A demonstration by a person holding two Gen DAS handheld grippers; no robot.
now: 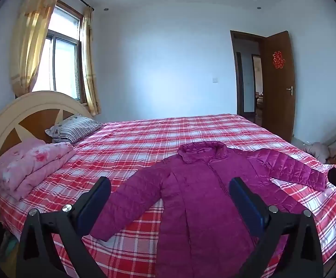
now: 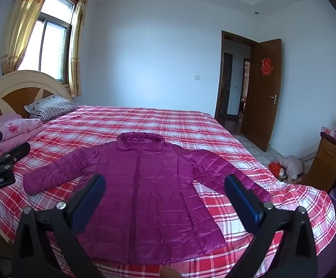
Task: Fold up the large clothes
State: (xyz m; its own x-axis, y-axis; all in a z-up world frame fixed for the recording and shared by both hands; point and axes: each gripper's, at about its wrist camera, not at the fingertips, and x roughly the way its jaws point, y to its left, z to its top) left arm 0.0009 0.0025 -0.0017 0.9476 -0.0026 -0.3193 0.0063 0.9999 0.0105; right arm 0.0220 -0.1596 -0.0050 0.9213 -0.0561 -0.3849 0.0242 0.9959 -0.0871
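A magenta quilted down jacket [image 2: 149, 185] lies flat and front-up on the plaid bed [image 2: 191, 125], its hem at the near edge, its collar toward the far edge and both sleeves spread outward. No fold shows yet, so the whole job seems to remain. The left tool [image 1: 170, 190] and the right tool [image 2: 165, 185] both hover above it, jaws wide apart, gripping nothing.

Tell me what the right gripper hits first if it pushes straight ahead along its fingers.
Most likely the purple jacket. The right gripper is open and holds nothing, and in its own view the jacket's zipped front lies between its fingers, spread flat on the plaid bed. Depth is unclear, so it may pass just above it.
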